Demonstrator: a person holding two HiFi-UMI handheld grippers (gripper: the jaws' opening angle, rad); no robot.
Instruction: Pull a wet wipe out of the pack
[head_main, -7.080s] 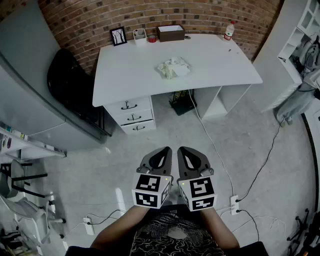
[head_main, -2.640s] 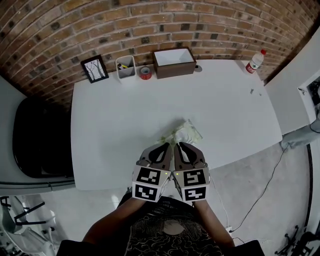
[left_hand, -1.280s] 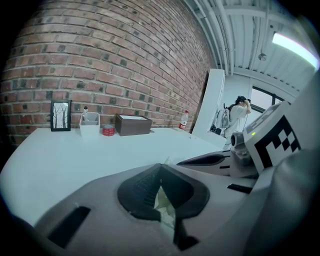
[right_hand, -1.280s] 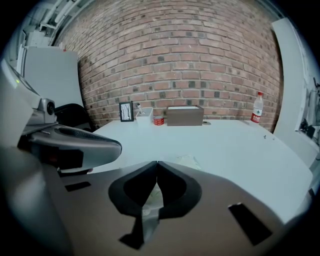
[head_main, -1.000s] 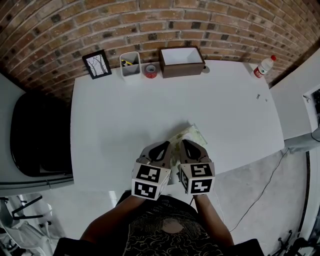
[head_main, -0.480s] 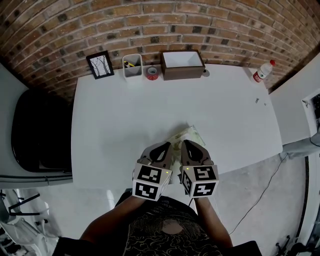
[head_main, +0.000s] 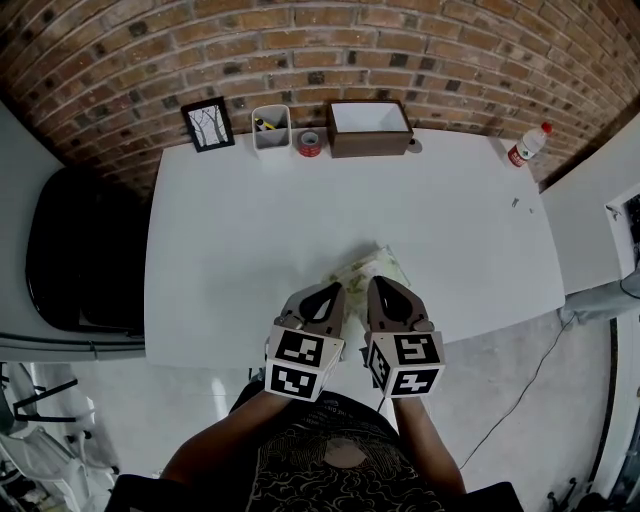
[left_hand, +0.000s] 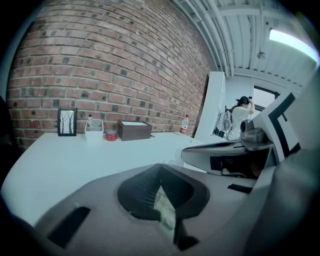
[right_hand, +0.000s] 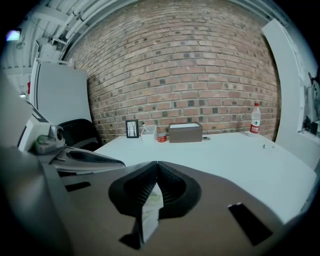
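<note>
The wet wipe pack (head_main: 366, 270), pale green and crinkled, lies on the white table (head_main: 250, 230) near its front edge. Both grippers hover side by side just in front of it, over the table edge. My left gripper (head_main: 334, 288) is shut, its tip by the pack's near left corner. My right gripper (head_main: 379, 282) is shut too, its tip over the pack's near edge. In the left gripper view the jaws meet at the tip (left_hand: 160, 165), and the pack (left_hand: 165, 210) shows through the gap behind them. The right gripper view shows the same (right_hand: 157, 163), with the pack (right_hand: 149, 207) below. Neither holds anything.
Along the brick wall stand a picture frame (head_main: 208, 124), a white pen holder (head_main: 271, 127), a red tape roll (head_main: 309, 143) and a brown box (head_main: 369, 127). A bottle (head_main: 527, 145) stands at the far right corner. A black chair (head_main: 80, 250) is left of the table.
The person has walked up to the table, bringing both shut grippers to the pack. In the last second the grippers have barely moved; the right one edged slightly forward.
</note>
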